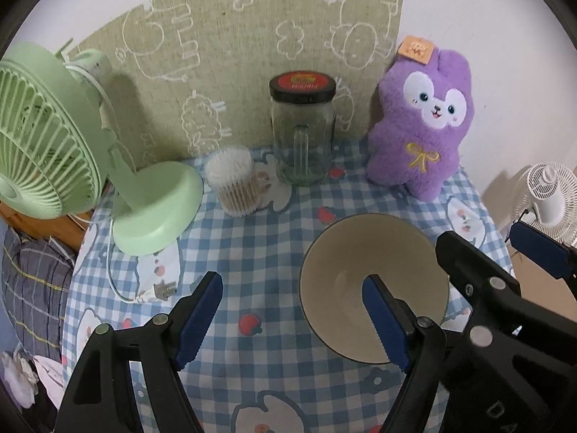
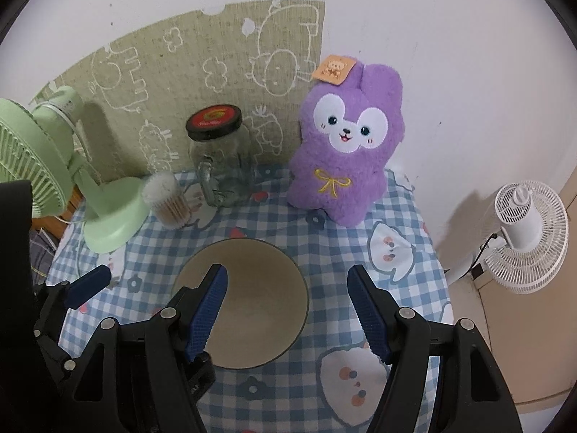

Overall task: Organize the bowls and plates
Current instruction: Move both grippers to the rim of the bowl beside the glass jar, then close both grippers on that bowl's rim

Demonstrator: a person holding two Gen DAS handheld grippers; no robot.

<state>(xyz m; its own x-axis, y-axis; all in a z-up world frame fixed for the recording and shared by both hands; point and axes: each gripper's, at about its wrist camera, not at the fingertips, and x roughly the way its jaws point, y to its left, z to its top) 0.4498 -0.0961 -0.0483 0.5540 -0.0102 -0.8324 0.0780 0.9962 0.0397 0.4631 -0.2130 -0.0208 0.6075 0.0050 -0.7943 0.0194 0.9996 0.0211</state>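
Your bowl (image 1: pixel 375 288) sits upright on the checked tablecloth (image 1: pixel 252 252), front and centre of the table, with the glass jar (image 1: pixel 303 133) and purple plush (image 1: pixel 422 122) well behind it. It looks like glazed ceramic — rigid, smooth, likely slippery and chippable, moderate weight, so I'd pinch the rim wall, one pad inside and one outside, not the curved belly. Left gripper (image 1: pixel 295 321): jaws wide apart, holding nothing; its right pad (image 1: pixel 382 317) appears over the bowl's interior, but contact can't be judged from this angle. Right gripper (image 2: pixel 288 314): also spread wide and empty — its left pad (image 2: pixel 209 310) overlaps the bowl, the other pad is out over the cloth. No plates are visible.
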